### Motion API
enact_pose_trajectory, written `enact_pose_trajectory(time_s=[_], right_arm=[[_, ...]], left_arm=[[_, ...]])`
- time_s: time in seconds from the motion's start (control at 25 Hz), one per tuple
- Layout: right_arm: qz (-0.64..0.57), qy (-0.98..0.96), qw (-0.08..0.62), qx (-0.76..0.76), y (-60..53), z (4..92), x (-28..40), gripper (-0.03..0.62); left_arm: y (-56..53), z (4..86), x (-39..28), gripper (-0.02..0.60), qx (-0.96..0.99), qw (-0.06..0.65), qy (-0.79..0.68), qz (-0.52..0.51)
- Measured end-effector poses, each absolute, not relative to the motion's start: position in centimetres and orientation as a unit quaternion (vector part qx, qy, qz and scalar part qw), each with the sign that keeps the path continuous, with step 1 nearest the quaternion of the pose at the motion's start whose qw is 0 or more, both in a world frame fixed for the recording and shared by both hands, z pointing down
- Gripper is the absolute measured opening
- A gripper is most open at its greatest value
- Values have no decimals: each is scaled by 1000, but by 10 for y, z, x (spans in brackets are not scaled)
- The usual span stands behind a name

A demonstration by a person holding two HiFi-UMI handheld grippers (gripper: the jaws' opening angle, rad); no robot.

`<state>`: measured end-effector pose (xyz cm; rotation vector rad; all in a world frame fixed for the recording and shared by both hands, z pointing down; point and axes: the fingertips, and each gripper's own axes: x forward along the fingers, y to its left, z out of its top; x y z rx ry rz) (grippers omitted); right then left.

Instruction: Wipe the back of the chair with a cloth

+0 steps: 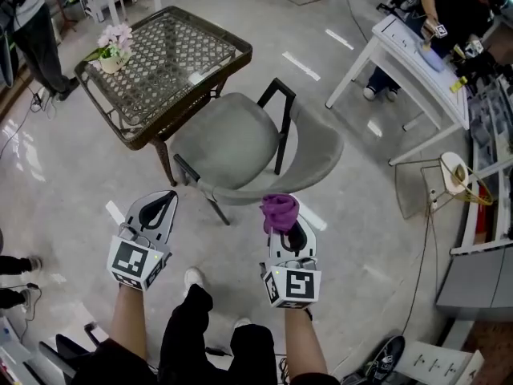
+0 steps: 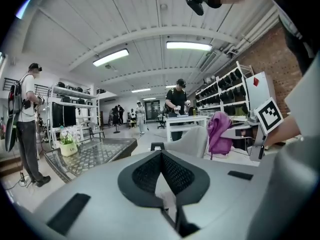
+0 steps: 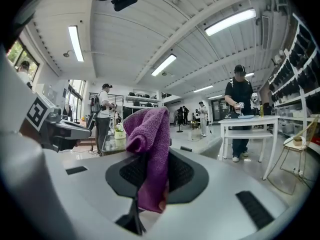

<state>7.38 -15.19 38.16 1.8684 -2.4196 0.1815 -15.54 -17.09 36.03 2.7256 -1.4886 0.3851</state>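
Note:
A grey chair (image 1: 228, 144) with black armrests stands on the floor ahead of me, its curved back (image 1: 321, 147) on the right side. My right gripper (image 1: 282, 219) is shut on a purple cloth (image 1: 280, 211), held just short of the chair's near edge. In the right gripper view the cloth (image 3: 150, 144) drapes over the closed jaws. Left of it, my left gripper (image 1: 164, 199) is shut and holds nothing. The left gripper view shows the chair back (image 2: 192, 141) and the cloth (image 2: 218, 132) off to the right.
A lattice-topped glass table (image 1: 172, 62) with a flower pot (image 1: 115, 50) stands against the chair's far left. At the right are a white table (image 1: 409, 62) with a person working at it and a wire stool (image 1: 453, 179). Another person (image 1: 28, 30) stands far left.

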Motion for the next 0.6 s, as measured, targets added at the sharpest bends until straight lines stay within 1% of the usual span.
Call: enact_pose_trajectory(time_s=[0.4,0.6], right_arm=[[51,-790,32,610,-152,263,81,94],[46,-787,26,615,-148,213,94,94]], left_arm=[[-170,245,-160,9,857,21,-508,88],[-166,198,-158,9,851,10,-519,82]])
